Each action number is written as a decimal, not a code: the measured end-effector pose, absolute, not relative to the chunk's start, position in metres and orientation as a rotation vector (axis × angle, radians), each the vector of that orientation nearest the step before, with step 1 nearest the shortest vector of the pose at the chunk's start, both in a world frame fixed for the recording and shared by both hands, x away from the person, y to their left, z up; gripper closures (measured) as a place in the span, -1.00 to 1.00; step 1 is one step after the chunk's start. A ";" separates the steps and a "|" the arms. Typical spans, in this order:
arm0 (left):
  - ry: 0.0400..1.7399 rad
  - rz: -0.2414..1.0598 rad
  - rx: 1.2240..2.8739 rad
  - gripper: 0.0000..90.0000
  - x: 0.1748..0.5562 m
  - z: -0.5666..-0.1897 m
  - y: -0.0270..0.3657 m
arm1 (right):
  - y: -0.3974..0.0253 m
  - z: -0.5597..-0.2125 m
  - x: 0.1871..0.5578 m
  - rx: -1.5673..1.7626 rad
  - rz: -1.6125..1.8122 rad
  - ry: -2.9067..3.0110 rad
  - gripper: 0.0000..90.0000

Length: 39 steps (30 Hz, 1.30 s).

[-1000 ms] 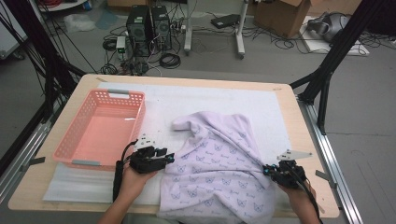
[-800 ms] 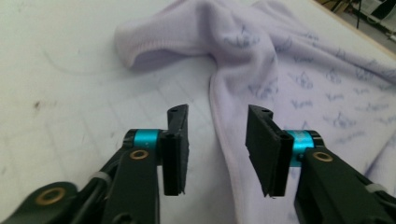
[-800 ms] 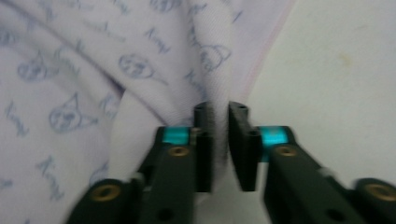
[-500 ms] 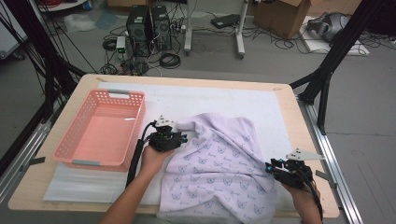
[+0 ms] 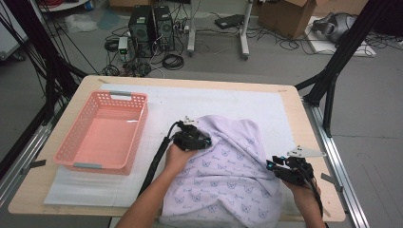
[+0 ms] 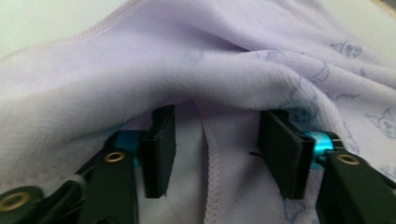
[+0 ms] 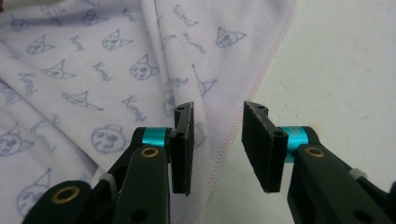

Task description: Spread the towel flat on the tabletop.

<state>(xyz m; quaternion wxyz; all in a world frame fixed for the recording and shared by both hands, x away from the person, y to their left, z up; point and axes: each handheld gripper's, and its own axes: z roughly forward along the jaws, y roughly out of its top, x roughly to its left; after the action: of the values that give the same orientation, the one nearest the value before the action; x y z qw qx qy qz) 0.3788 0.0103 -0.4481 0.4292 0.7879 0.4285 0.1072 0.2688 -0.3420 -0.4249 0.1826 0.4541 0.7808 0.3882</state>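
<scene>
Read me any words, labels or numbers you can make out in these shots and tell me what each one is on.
"Kuromi", as best it reads: small cursive word repeated between cat-like faces on the lilac garment, clearest in the right gripper view; the last letters are uncertain.
The same print on the garment in the high view: too small to read.
Pink basket, both grippers, cardboard box on the floor: no readable text.
</scene>
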 end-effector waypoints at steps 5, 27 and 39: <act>0.940 0.400 2.083 0.34 0.369 -0.447 -0.006 | -0.344 -0.425 0.268 1.295 1.103 2.191 0.42; 1.077 0.312 2.002 0.88 0.320 -0.439 0.094 | -0.329 -0.434 0.286 1.356 1.049 2.181 0.20; 1.070 0.228 1.973 0.88 0.288 -0.444 0.122 | -0.320 -0.437 0.290 1.354 0.907 2.269 0.96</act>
<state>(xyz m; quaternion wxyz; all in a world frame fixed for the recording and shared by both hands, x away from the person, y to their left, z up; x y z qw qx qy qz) 0.2878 0.1221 -0.4436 0.4284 0.7903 0.4284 0.0915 0.2903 -0.3200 -0.4370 0.1733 0.4773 0.7999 0.3197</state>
